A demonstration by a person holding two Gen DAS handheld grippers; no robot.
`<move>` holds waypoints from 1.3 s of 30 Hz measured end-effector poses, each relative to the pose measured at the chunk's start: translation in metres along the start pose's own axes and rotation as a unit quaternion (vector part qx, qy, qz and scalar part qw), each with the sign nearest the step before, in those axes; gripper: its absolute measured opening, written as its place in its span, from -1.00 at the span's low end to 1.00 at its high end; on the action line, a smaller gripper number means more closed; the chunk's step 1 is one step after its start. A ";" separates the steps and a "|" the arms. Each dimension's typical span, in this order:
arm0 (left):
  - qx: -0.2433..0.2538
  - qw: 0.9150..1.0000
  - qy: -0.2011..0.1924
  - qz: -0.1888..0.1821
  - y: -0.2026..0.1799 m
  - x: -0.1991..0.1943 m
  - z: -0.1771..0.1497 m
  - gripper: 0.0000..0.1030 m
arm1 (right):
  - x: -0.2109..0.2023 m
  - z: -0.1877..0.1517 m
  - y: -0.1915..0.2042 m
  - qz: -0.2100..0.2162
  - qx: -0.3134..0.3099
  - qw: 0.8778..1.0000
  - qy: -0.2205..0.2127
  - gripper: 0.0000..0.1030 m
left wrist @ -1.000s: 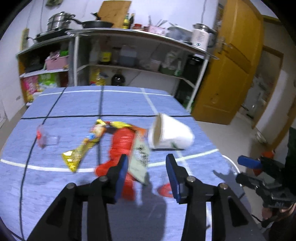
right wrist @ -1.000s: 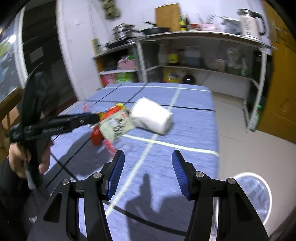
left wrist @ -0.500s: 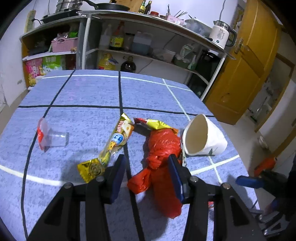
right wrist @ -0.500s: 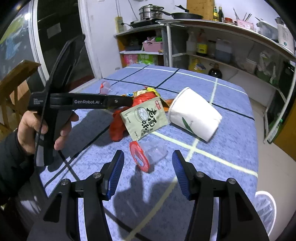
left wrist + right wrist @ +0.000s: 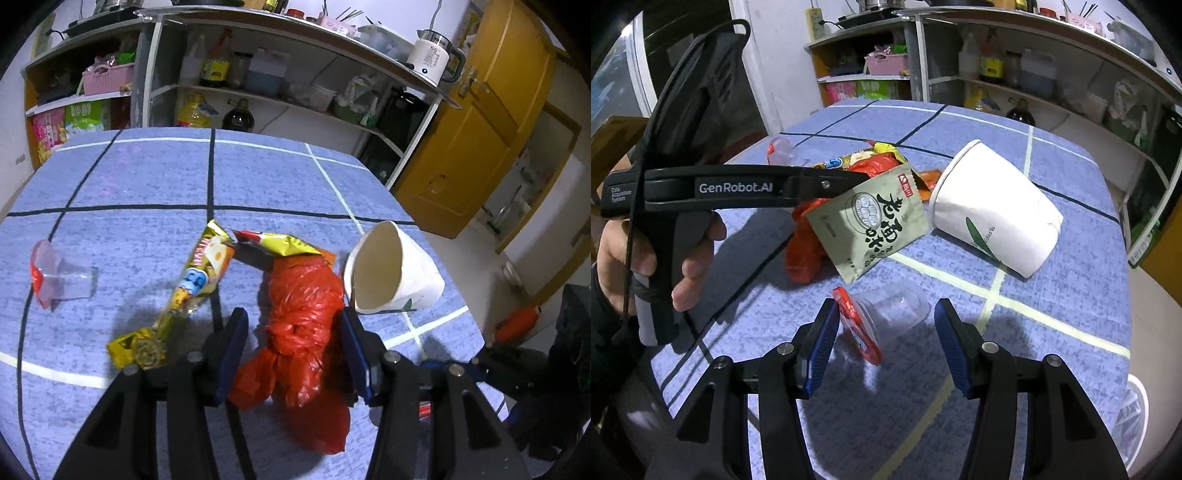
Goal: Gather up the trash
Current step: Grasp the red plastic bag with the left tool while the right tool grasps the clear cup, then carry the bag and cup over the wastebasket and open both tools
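On the blue tablecloth lies a pile of trash. My left gripper (image 5: 293, 328) is open, its fingers on either side of a crumpled red plastic bag (image 5: 303, 314). A yellow snack wrapper (image 5: 192, 280) lies left of the bag and a white paper cup (image 5: 391, 273) lies on its side to the right. My right gripper (image 5: 884, 332) is open around a clear plastic cup with a red lid (image 5: 882, 314). In the right wrist view the grey-green seasoning packet (image 5: 875, 221) rests on the red bag (image 5: 805, 254), beside the paper cup (image 5: 993, 218).
A second clear cup with a red lid (image 5: 55, 273) lies at the table's left. Another yellow wrapper (image 5: 280, 243) sits behind the bag. Kitchen shelves (image 5: 258, 88) stand beyond the table, a yellow door (image 5: 472, 144) to the right. The table edge (image 5: 1123, 332) drops off on the right.
My left gripper moved forward so its fingers now flank the red bag. My right gripper moved forward and down until the clear lidded cup sits between its fingers.
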State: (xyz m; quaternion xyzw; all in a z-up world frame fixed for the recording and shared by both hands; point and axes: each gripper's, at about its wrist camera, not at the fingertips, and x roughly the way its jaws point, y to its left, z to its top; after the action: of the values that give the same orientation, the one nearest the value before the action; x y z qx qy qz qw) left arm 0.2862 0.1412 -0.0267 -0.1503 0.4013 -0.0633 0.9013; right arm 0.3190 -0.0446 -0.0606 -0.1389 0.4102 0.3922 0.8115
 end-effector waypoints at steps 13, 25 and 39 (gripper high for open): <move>0.022 1.000 -0.006 0.002 -0.017 -0.002 -0.012 -0.14 | -0.014 -0.011 0.003 -0.012 -0.014 1.000 -0.008 -0.81; 0.015 0.997 -0.069 0.001 -0.013 -0.058 -0.018 -0.16 | -0.046 -0.019 0.001 -0.013 -0.012 0.999 -0.043 -0.83; 0.082 0.993 -0.060 -0.067 -0.107 -0.046 -0.018 -0.16 | -0.104 -0.060 -0.054 -0.072 0.060 0.993 -0.070 -0.83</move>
State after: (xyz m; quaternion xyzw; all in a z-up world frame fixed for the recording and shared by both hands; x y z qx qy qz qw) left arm 0.2426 0.0471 0.0289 -0.1057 0.3293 -0.1470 0.9267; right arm 0.2891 -0.1668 -0.0232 -0.0918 0.3640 0.3165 0.8712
